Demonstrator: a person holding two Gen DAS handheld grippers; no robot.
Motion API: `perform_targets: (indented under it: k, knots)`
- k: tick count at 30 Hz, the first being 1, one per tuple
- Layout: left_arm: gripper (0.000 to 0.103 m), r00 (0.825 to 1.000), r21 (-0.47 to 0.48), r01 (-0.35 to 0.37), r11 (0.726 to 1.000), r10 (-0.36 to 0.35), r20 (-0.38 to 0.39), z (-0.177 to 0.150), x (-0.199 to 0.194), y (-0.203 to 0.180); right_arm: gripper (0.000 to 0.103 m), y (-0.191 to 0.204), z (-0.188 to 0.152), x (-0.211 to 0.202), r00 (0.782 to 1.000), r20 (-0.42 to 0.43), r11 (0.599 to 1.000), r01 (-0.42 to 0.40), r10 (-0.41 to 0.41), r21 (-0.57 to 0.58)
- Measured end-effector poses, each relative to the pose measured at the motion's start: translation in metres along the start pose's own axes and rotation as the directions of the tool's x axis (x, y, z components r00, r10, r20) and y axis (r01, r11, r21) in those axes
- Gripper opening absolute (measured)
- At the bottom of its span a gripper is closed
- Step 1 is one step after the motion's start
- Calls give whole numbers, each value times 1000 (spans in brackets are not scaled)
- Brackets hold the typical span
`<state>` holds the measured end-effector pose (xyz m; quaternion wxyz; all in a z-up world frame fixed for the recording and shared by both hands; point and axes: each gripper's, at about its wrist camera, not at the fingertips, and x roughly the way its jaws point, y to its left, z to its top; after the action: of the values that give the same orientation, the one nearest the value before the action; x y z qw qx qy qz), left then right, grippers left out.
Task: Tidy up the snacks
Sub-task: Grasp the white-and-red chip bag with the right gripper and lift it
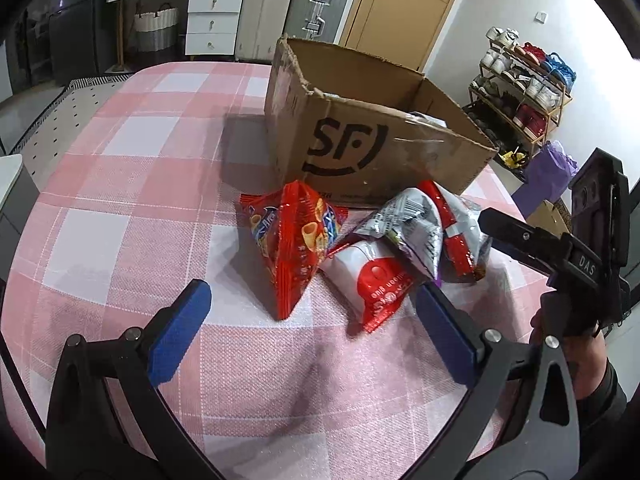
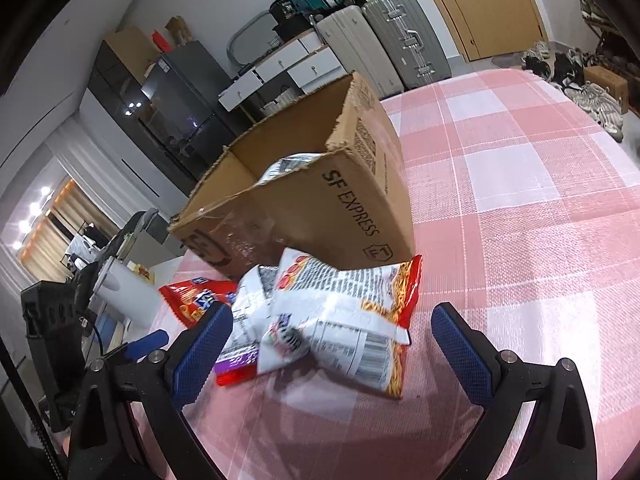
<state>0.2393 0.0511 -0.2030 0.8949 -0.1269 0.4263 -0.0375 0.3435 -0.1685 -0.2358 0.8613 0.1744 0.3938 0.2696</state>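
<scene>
My left gripper (image 1: 310, 322) hangs with its jaws spread wide and empty, just short of the red snack bag (image 1: 294, 240) that stands tented on the pink checked worktop (image 1: 120, 184). Beside that bag lies a white and red packet (image 1: 370, 280), touching a crumpled silver bag (image 1: 424, 220). All three sit just in front of the open cardboard box (image 1: 360, 144). My right gripper (image 2: 332, 346) is also spread wide, holding nothing, close over the silver bag (image 2: 340, 308). Inside the box I can see another silver packet (image 2: 288, 166) against the near wall.
</scene>
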Motion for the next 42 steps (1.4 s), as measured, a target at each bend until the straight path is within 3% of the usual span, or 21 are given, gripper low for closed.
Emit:
perform_targets:
  k: [9,11,12,13,16,19,42]
  knots:
    - [102,1000,-9,-7,1000,7,-21,8,19,11,100,-7,4,26,999,-40,1000,-13,13,2]
    - [102,1000,-13,-11,1000,11,-25,9,23,15,95,-8,4,28,999,-39,1000,-22,22,1]
    - [102,1000,-15,-12,1000,11,-28,10,25,17,84,-9,3,28,999,-36,1000,-28,28,0]
    - [102,999,-17,-13,1000,12,-30,11,28,19,80,-10,3,29,999,-34,1000,-28,28,2]
    - [102,999,-28,-20,999,19,-35,12,33,24,69,-10,1,30,998,-39,999,-51,51,-4]
    - [102,999,-30,-26,999,25,-33,13,34,26,66,-7,-1,30,998,-45,998,-52,51,-23]
    - [102,994,-55,-100,994,97,-46,29,41,38,66,-2,-4,-7,988,58,989,-144,146,-42]
